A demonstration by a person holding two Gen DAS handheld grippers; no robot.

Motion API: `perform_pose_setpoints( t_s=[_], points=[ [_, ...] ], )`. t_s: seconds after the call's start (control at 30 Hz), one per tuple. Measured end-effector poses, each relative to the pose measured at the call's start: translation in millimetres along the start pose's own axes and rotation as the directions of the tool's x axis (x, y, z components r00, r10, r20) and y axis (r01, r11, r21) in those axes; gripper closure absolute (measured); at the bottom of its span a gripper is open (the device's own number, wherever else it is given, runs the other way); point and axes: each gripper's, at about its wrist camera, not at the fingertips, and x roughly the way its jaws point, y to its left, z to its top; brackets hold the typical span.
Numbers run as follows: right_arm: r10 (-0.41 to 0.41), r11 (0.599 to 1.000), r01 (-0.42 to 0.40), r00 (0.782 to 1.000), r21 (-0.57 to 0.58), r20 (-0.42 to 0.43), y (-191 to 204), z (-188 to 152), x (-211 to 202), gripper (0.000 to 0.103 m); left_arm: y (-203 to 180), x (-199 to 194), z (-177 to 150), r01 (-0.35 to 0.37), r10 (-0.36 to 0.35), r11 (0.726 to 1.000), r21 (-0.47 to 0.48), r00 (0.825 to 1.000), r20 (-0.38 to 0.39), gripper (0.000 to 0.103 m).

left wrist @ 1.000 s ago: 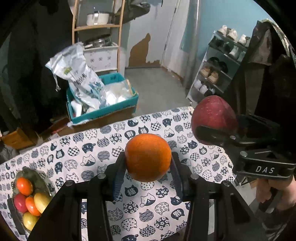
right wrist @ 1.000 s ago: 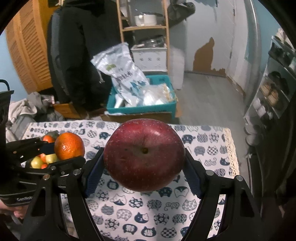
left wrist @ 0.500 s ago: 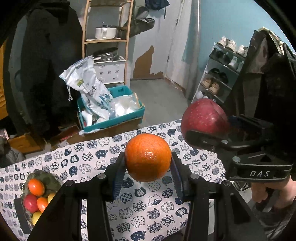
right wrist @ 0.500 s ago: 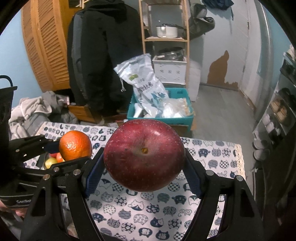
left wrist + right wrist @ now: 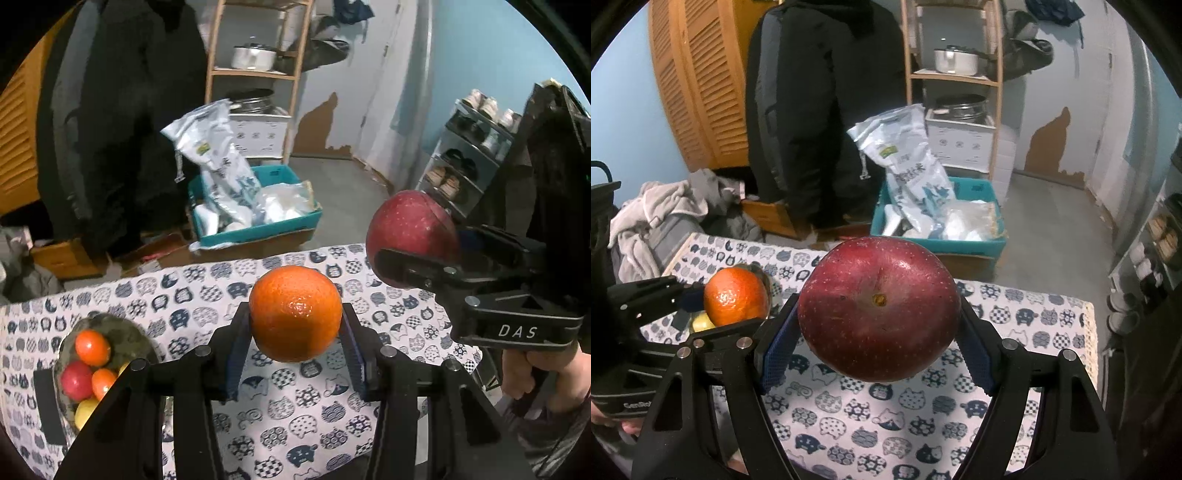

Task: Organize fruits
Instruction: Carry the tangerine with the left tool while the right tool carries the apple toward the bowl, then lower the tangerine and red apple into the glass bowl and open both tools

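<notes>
While your left gripper point(image 5: 295, 334) pinches the orange point(image 5: 295, 312), your right gripper's point(image 5: 877, 345) fingers clamp the red apple point(image 5: 879, 308), fruit bowl point(image 5: 127, 338) at nine o'clock.

Both tools are raised side by side: left tool point(image 5: 295, 332) clamped tight on the orange point(image 5: 295, 312), right tool point(image 5: 879, 332) squeezing the apple point(image 5: 879, 308).

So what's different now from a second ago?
Both grippers have lifted and tipped up, so the cat-print tablecloth and the glass bowl of small fruits sit lower in view. Nothing was let go: the left gripper still clamps the round orange, the right gripper the dark red apple.
</notes>
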Motion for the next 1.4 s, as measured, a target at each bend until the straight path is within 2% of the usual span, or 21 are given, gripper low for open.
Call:
perform_pose_setpoints(
  t_s=[0.37,0.53,0.6,0.73,0.87,1.03,1.23,1.4],
  points=[
    [0.095,0.993,-0.098,0.994,-0.06,-0.054,59,17,39,0.025,79,-16,-32,-0.094,0.093,0.989,-0.115,0.995,-0.019,0.056],
    [0.129,0.986,-0.137,0.987,-0.095,-0.092,92,22,64,0.025,120,-16,-54,-0.146,0.137,0.973,-0.179,0.989,-0.06,0.056],
    [0.142,0.983,-0.153,0.984,-0.102,-0.107,103,23,73,0.025,133,-17,-62,-0.144,0.131,0.968,-0.207,0.989,-0.076,0.056],
    [0.166,0.976,-0.182,0.976,-0.116,-0.138,125,25,93,0.025,153,-17,-76,-0.18,0.162,0.957,-0.228,0.982,-0.096,0.056],
    [0.189,0.969,-0.213,0.966,-0.124,-0.178,144,22,115,0.025,173,-4,-95,-0.221,0.189,0.945,-0.243,0.97,-0.15,0.056],
    [0.211,0.96,-0.247,0.948,-0.134,-0.236,168,14,143,0.025,197,17,-122,-0.234,0.165,0.925,-0.299,0.957,-0.239,0.056],
    [0.214,0.952,-0.265,0.934,-0.152,-0.287,189,5,168,0.025,211,40,-141,-0.257,0.154,0.909,-0.327,0.939,-0.309,0.055],
    [0.206,0.949,-0.268,0.927,-0.167,-0.313,195,0,183,0.025,217,49,-144,-0.246,0.136,0.905,-0.347,0.94,-0.313,0.054]
  ],
)
